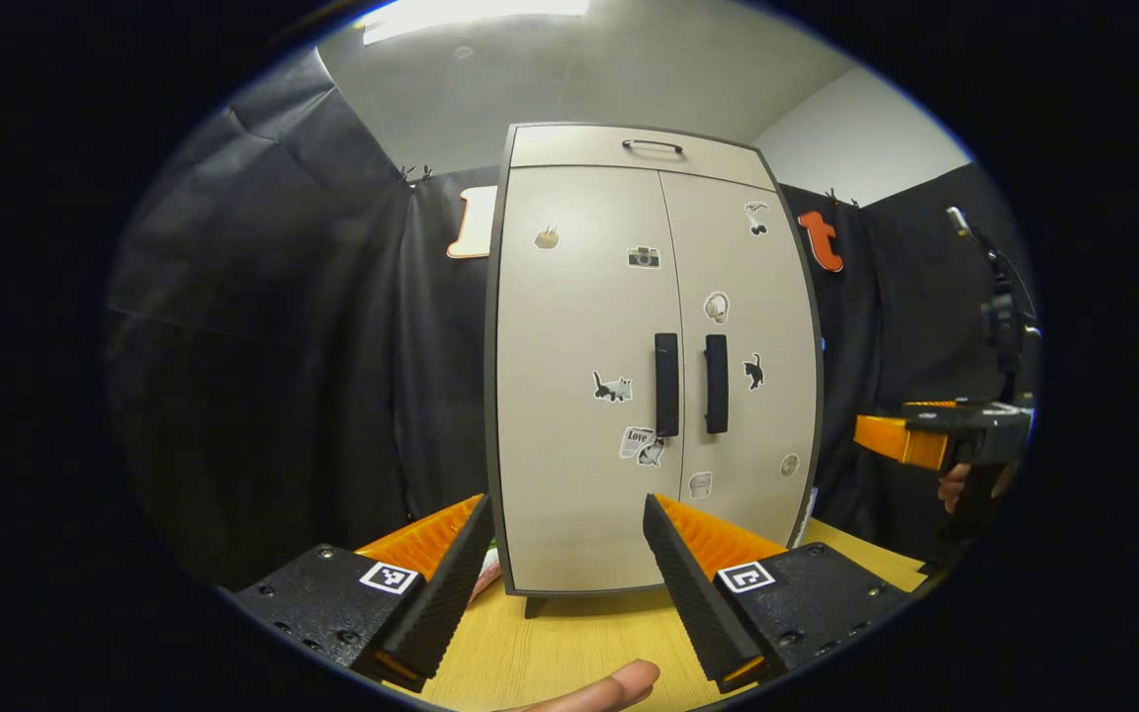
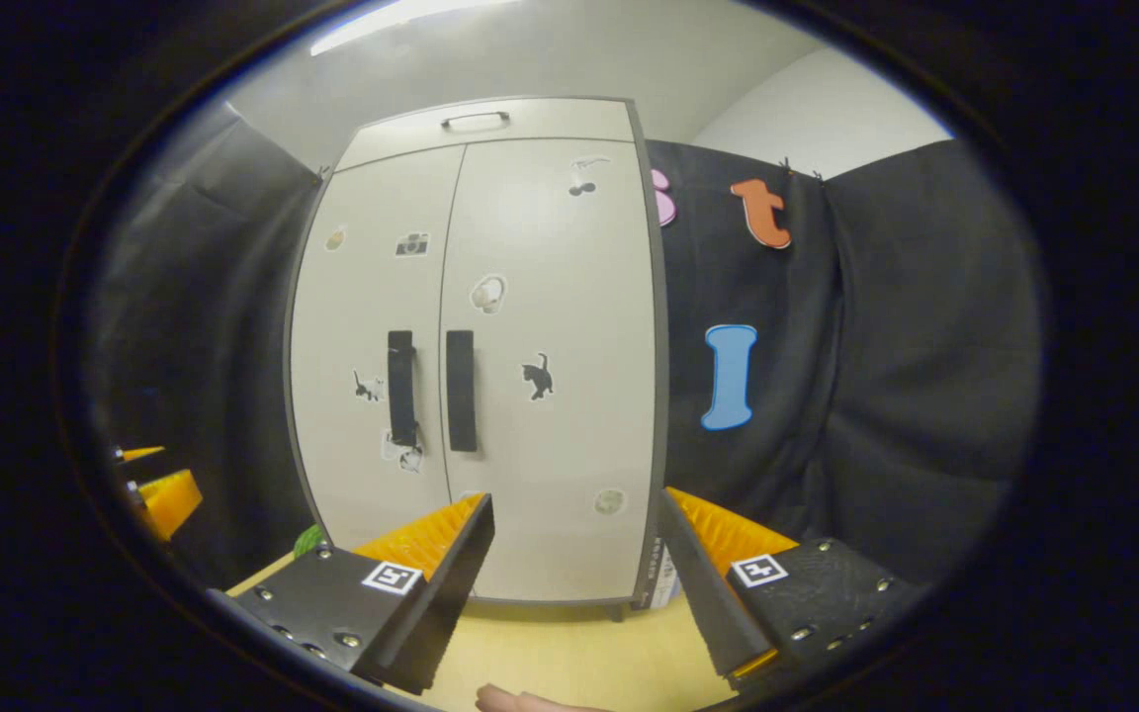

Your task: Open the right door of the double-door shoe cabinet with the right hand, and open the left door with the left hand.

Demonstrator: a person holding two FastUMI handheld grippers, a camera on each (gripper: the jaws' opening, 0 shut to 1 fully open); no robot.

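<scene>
- Evidently we stand at the outset: the shoe cabinet fills the centre of the left gripper view with both doors closed flush, so neither opening is done.
- We see the left door and the right door meeting at a centre seam, with the left handle and the right handle as two dark vertical bars just beside it.
- Our left gripper, at the bottom of the frame, has its jaws spread wide and empty, apart from the cabinet.
- Our right gripper, at the bottom of the right gripper view, is likewise released and holds nothing; the right handle sits left of centre in that frame.
- We judge both steps remain: each gripper must reach and pull its own handle.
- Contents: with the doors closed, we cannot tell what the cabinet holds.
- The cabinet stands on a wooden table.
</scene>
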